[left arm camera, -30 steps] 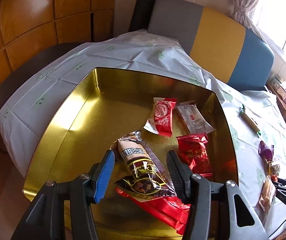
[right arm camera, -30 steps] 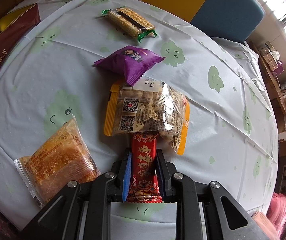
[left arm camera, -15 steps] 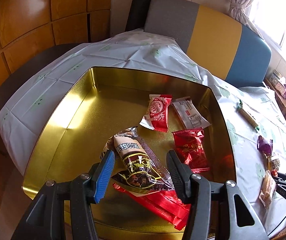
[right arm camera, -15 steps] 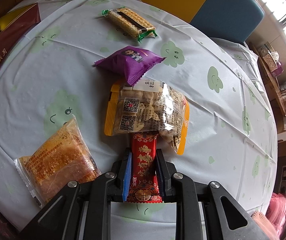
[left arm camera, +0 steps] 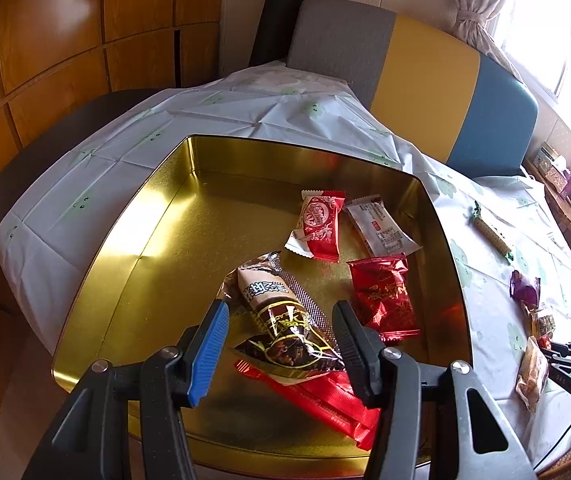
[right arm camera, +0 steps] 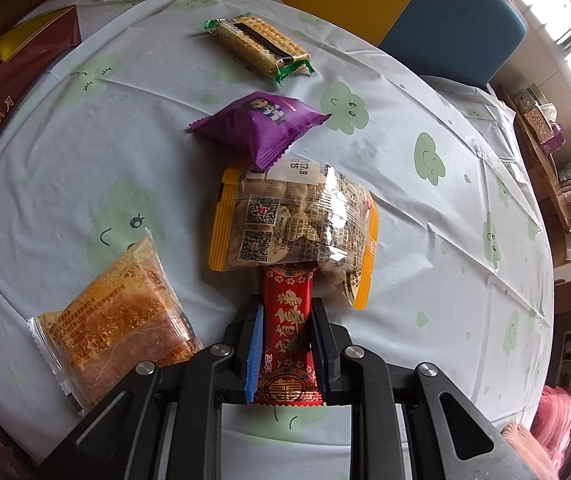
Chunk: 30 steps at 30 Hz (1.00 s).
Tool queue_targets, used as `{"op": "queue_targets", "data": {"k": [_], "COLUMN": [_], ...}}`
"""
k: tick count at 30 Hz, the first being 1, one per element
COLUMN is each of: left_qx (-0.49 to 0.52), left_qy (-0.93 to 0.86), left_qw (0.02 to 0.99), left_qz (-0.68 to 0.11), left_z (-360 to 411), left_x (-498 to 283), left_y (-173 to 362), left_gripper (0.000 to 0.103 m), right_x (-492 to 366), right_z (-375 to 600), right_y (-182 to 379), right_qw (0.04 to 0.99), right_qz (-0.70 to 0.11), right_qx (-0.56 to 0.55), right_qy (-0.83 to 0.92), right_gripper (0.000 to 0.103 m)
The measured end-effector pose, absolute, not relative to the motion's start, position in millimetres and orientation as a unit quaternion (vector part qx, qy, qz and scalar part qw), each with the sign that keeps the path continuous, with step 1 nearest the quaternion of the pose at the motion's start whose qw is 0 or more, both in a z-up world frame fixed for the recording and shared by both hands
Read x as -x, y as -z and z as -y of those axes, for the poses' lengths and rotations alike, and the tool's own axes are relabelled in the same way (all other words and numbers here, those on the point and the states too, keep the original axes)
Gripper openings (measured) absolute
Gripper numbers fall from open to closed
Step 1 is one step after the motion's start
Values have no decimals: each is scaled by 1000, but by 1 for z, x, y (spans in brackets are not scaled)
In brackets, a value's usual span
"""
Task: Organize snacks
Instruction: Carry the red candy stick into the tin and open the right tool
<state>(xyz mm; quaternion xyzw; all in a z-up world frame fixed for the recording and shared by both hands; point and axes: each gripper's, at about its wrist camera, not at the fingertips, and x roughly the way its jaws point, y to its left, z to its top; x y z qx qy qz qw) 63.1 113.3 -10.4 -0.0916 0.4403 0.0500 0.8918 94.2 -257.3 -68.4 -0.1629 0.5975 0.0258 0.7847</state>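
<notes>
A gold tin [left arm camera: 125,240] holds several wrapped snacks: a brown packet [left arm camera: 281,320] lying on a long red one [left arm camera: 325,396], a dark red pouch [left arm camera: 385,296], a red-and-white packet [left arm camera: 321,228] and a white one [left arm camera: 381,228]. My left gripper [left arm camera: 279,312] hangs open over the tin, with the brown packet lying between its fingers. My right gripper [right arm camera: 286,305] is shut on a red candy packet [right arm camera: 287,320] just above the tablecloth. Around it lie a peanut bag [right arm camera: 293,224], a purple packet [right arm camera: 261,124], a wafer pack [right arm camera: 261,46] and an orange cake pack [right arm camera: 121,312].
The round table wears a white cloth with green clouds [right arm camera: 445,240]. A red box with a gold rim [right arm camera: 13,92] stands at the left edge of the right wrist view. A grey, yellow and blue bench back [left arm camera: 425,80] runs behind the table. Wooden panelling [left arm camera: 65,40] stands to the left.
</notes>
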Motion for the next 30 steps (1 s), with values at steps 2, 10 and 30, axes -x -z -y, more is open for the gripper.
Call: {"op": "queue_targets", "data": {"k": [2,10,30], "left_qx": [91,98,114], "left_qy": [-50,-49,-61], "left_qw": [892,894,892], "left_qz": [-439,-435,-434], "left_z": [-115,-120,-140], "left_x": [-62,-60,-57], "left_y": [10,8,10], "left_gripper": [55,55,55], "right_x": [-96,-97,-83], "right_z": [260,274,292], "right_y": [67,48,-20], "right_qw": [783,787,841], "right_qz": [-603,-608,-521], "right_qx": [154,87,-108], "right_qy": [-26,-56,-94], "right_gripper": [21,21,21]}}
